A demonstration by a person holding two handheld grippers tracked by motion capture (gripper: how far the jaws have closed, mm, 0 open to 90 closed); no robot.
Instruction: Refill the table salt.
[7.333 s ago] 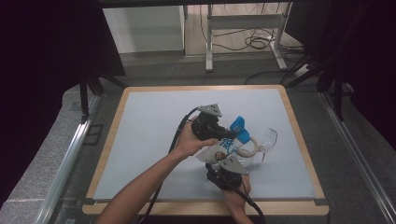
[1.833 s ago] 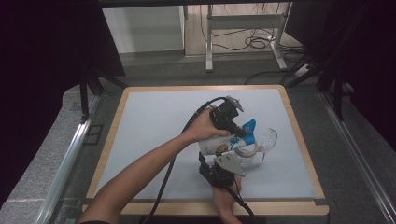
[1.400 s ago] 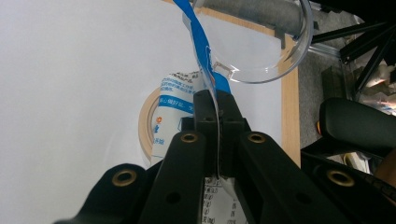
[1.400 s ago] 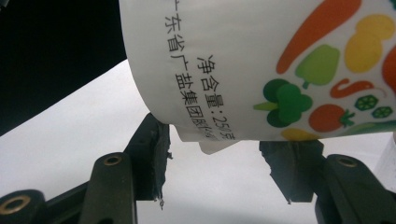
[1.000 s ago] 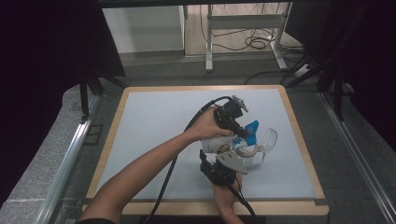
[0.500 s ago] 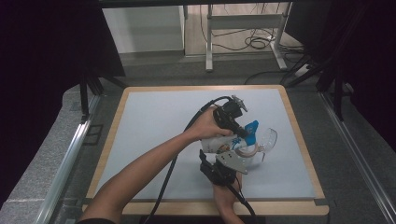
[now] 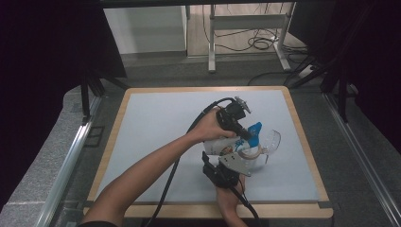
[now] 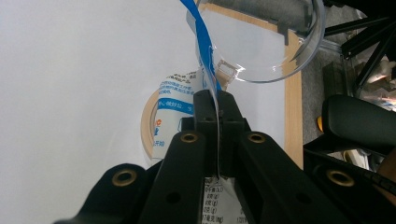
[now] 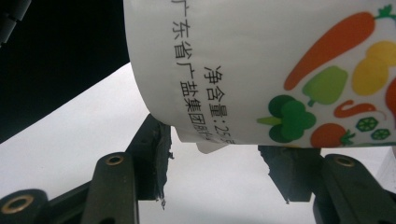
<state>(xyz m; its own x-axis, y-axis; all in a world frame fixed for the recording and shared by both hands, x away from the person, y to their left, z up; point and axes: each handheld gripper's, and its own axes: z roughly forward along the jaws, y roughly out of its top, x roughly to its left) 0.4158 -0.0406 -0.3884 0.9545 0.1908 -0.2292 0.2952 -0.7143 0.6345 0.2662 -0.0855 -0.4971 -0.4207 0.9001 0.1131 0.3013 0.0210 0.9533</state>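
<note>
The left gripper (image 8: pixel 218 140) pinches the blue-and-white printed label (image 8: pixel 201 70), seemingly half peeled from the white round salt container (image 9: pixel 261 70), which the right gripper (image 9: pixel 215 158) clamps; removal remains.

We reach our left forearm (image 7: pixel 151 165) diagonally across the table, the left hand (image 7: pixel 210 127) wrapped around the left gripper (image 7: pixel 246 135), its jaws pinched fully together. Our right hand (image 7: pixel 229 198) comes in from the near edge, holding the right gripper (image 7: pixel 231 163) with jaws partly apart, pointing away from us.
</note>
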